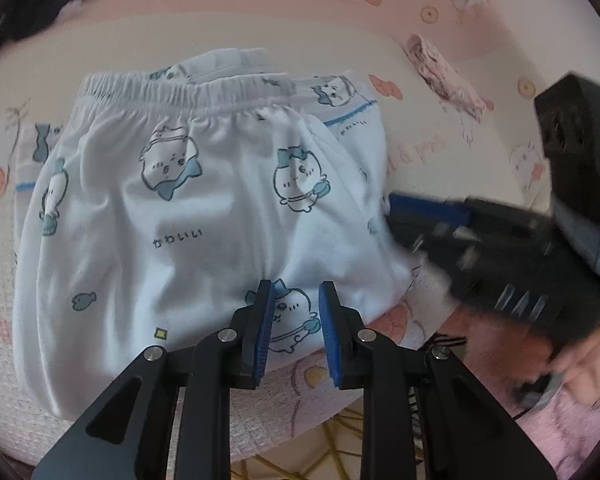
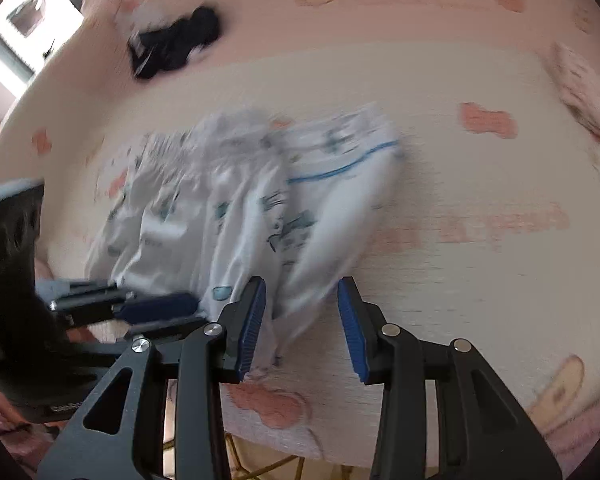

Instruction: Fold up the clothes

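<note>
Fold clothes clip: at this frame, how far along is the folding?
Done: the white cartoon-print pants lie folded in a compact bundle, waistband at the far side, on the pink blanket. In hand: nothing; the left gripper and right gripper are both open, gripping no cloth. Left: the dark garment lies crumpled and unfolded.

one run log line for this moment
item: white cartoon-print pants, folded on pink blanket | left gripper: open | right gripper: open

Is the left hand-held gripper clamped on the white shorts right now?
No; the left hand-held gripper stands open above the white shorts.
</note>
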